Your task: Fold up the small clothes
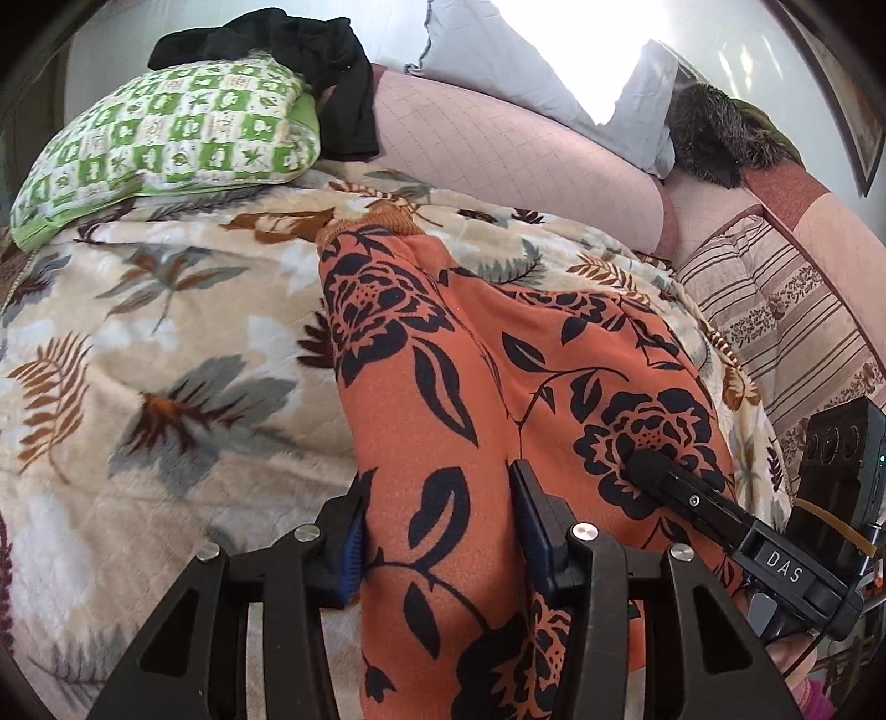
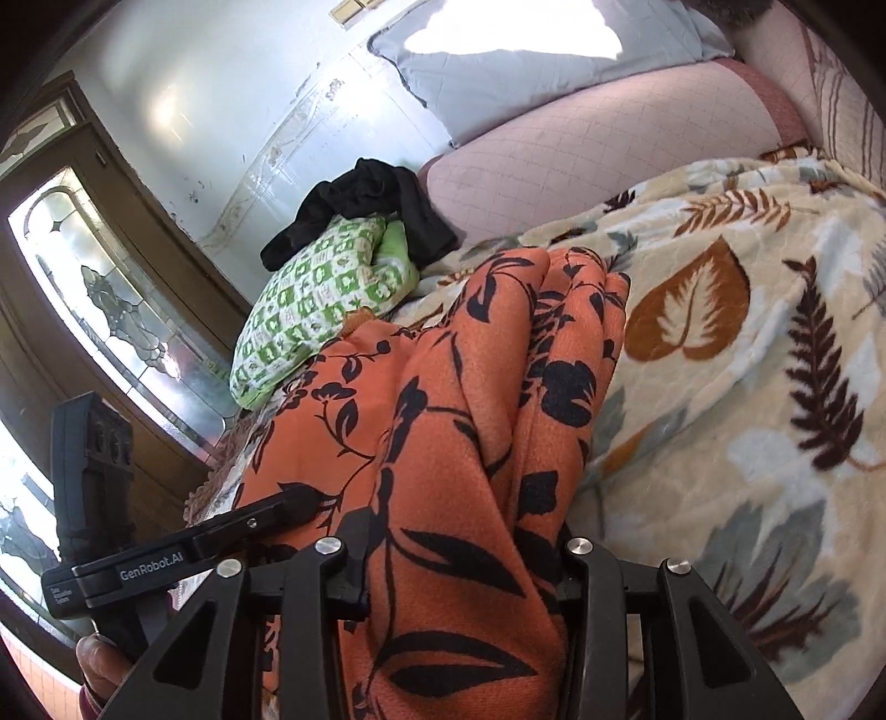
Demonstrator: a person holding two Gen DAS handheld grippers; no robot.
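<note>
- left gripper jaws part open, orange floral garment bunched between, pads touching cloth
- right gripper same, fabric filling the gap
- garment lies on leaf-print blanket
- green pillow beyond, black cloth on top

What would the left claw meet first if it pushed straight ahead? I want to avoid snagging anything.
Probably only more of the orange floral garment that runs forward between its jaws; the left claw meets the leaf-print blanket beyond the hem, though depth is unclear.
</note>
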